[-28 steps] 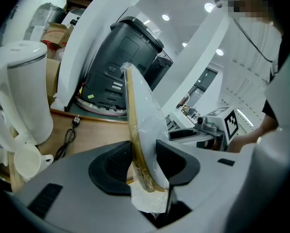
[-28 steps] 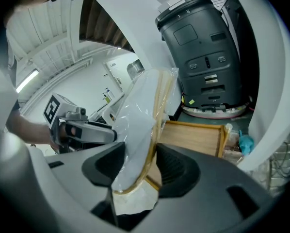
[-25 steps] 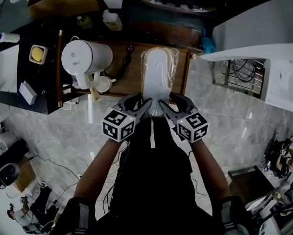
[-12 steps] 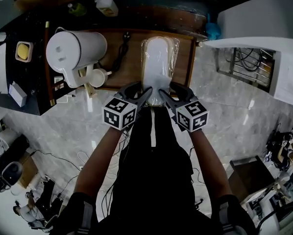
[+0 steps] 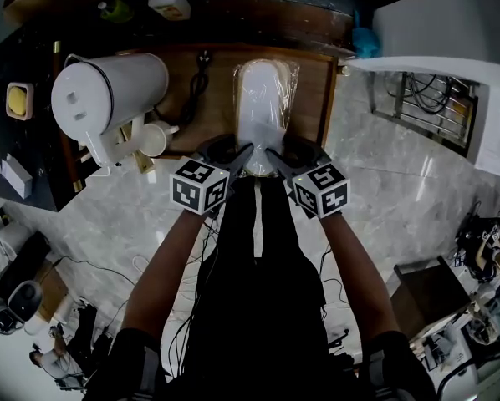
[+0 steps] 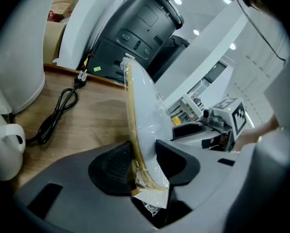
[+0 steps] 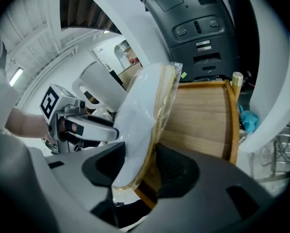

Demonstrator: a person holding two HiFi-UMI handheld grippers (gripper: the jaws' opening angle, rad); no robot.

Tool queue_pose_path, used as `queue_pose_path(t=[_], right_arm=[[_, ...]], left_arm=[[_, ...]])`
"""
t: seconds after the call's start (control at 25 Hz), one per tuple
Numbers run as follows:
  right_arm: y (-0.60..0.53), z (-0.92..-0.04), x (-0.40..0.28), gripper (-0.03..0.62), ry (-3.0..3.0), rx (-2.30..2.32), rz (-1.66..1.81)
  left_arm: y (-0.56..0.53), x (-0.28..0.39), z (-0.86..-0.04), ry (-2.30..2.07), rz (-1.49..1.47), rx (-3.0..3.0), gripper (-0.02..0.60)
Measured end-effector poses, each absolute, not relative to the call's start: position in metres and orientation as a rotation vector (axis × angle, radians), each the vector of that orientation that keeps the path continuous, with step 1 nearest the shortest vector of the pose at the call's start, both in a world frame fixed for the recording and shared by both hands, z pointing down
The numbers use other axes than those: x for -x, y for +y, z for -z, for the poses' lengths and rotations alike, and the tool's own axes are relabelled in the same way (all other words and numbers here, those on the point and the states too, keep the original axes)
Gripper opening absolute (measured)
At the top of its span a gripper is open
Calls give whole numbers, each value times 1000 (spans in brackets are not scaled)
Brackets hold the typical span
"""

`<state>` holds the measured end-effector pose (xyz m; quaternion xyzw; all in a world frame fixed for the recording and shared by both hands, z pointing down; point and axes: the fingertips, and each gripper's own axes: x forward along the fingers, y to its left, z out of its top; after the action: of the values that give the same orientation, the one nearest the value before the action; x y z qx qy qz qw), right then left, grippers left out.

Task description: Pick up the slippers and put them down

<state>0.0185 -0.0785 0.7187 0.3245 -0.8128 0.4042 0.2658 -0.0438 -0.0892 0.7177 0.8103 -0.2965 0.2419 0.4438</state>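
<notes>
A pair of white slippers (image 5: 265, 107) with tan soles, sealed in clear plastic, lies lengthwise over the wooden tabletop (image 5: 313, 98). Both grippers hold its near end. My left gripper (image 5: 233, 159) is shut on the pack's left edge, and my right gripper (image 5: 280, 159) is shut on its right edge. In the left gripper view the slippers (image 6: 145, 115) stand on edge between the pads of the left gripper (image 6: 144, 166). In the right gripper view the slippers (image 7: 145, 110) sit pinched in the right gripper (image 7: 137, 166). Whether the far end touches the wood I cannot tell.
A large white jug (image 5: 108, 98) and a small white mug (image 5: 154, 139) stand left of the slippers, with a black cable (image 5: 198, 82) on the wood between them. A raised wooden rim (image 7: 234, 115) borders the table's right side. Marble floor (image 5: 400, 199) lies below.
Both grippers have come down together with the slipper pack toward the wooden top. Their hold on it looks the same.
</notes>
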Motion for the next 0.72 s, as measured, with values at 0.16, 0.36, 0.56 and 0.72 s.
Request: queue_pose_path(t=[0.16,0.36,0.56,0.72], right_arm=[[-82,-731,-22,204,-2180,-883,-1137],[-83,-741,-22,204,-2161,-872,-1169],[-86,-752,-21,204,-2119,-853,-1160],[-85,-754,-20,206,-2095,-844,-1159]], left_arm=[[-94,40,-732,-714,-569,-1964,161],[-95,42,-746,-694,-558,-1902,164],[-97,42,-757,-699,-622,-1868,173],[-96,43,-761,-692,-669,-1860,181]])
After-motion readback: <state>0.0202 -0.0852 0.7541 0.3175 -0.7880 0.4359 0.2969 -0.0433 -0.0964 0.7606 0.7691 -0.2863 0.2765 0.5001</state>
